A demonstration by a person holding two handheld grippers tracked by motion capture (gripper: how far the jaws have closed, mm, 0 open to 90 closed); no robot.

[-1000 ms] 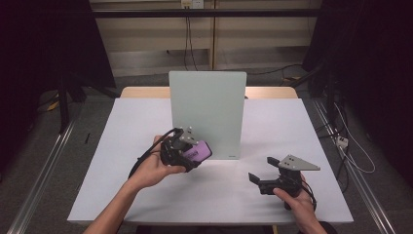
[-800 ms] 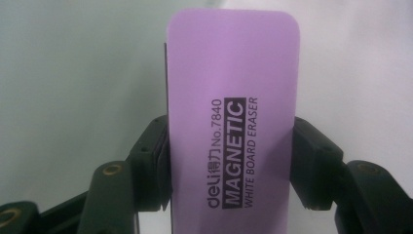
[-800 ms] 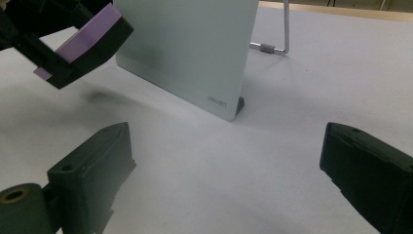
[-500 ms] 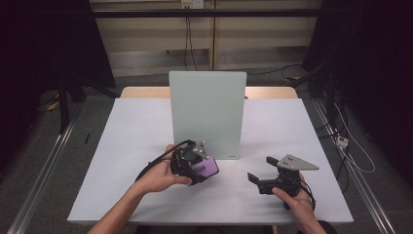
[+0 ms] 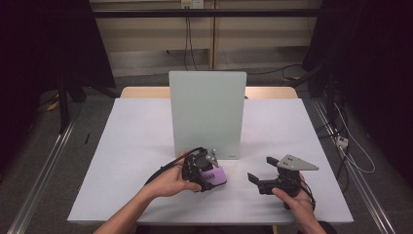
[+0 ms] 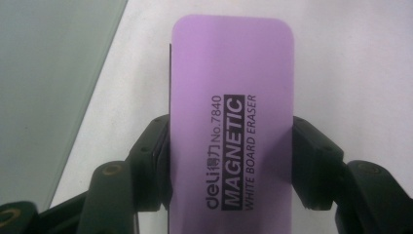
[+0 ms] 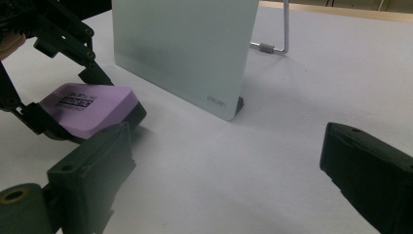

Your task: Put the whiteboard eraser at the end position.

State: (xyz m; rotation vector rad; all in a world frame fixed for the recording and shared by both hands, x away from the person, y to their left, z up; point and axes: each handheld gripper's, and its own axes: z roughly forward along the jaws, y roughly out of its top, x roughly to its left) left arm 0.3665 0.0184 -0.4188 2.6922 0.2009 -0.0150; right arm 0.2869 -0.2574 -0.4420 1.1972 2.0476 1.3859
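Purple eraser (image 6: 231, 126) sits clamped between the left gripper (image 5: 203, 171)'s jaws, one jaw on each long edge, low over the white table (image 5: 136, 146) near its front; the right gripper (image 5: 263, 178) rests just beside it, jaws spread wide and holding nothing; behind both, the whiteboard (image 5: 207, 112) stands upright

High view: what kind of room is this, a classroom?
Probably a lab or recording room, not a classroom: dark curtains hang at the sides, cables run down the back wall, and one white table stands alone.
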